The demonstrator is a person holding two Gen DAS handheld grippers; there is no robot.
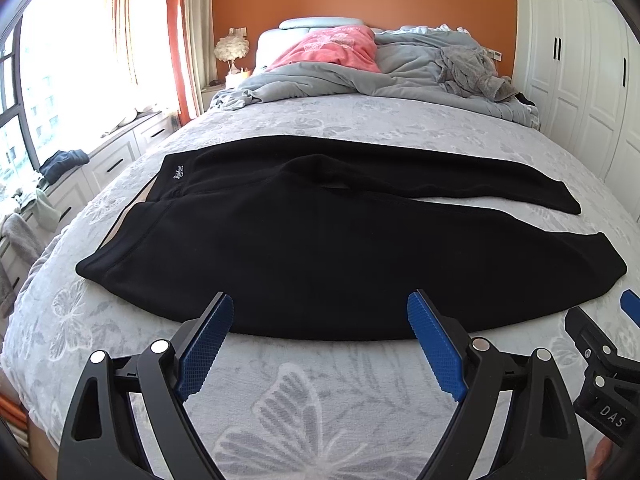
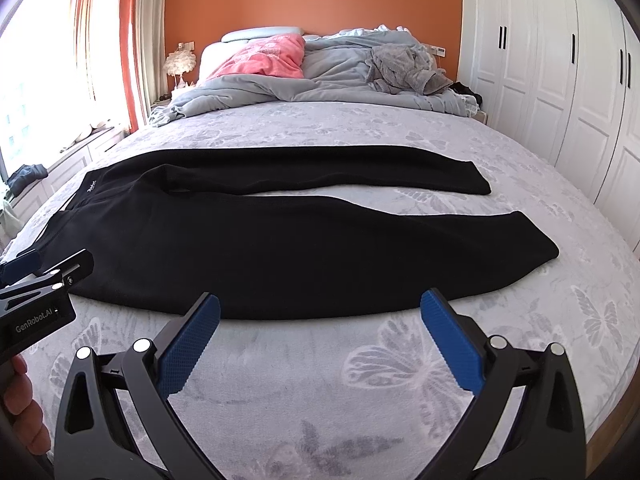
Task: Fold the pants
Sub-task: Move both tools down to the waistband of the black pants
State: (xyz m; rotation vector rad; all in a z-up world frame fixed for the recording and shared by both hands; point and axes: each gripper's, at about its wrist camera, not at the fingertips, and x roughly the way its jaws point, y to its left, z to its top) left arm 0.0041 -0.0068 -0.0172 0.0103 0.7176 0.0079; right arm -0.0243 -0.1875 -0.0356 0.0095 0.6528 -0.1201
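Note:
Black pants [image 1: 320, 240] lie flat across the bed, waistband at the left, both legs stretched to the right; they also show in the right wrist view [image 2: 288, 240]. The near leg's cuff [image 2: 536, 248] and the far leg's cuff [image 2: 476, 182] lie apart. My left gripper [image 1: 320, 308] is open and empty, its blue pads just at the pants' near edge. My right gripper [image 2: 320, 308] is open and empty, at the near edge toward the leg side. Each gripper shows at the other view's side: the right one [image 1: 600, 344], the left one [image 2: 44, 276].
The bed has a grey butterfly-print cover [image 1: 304, 400]. A grey duvet [image 1: 360, 80], a pink pillow [image 1: 332, 50] and a grey garment [image 1: 472, 70] lie at the head. White wardrobes [image 2: 560, 60] stand right. A window bench with clothes [image 1: 64, 162] is left.

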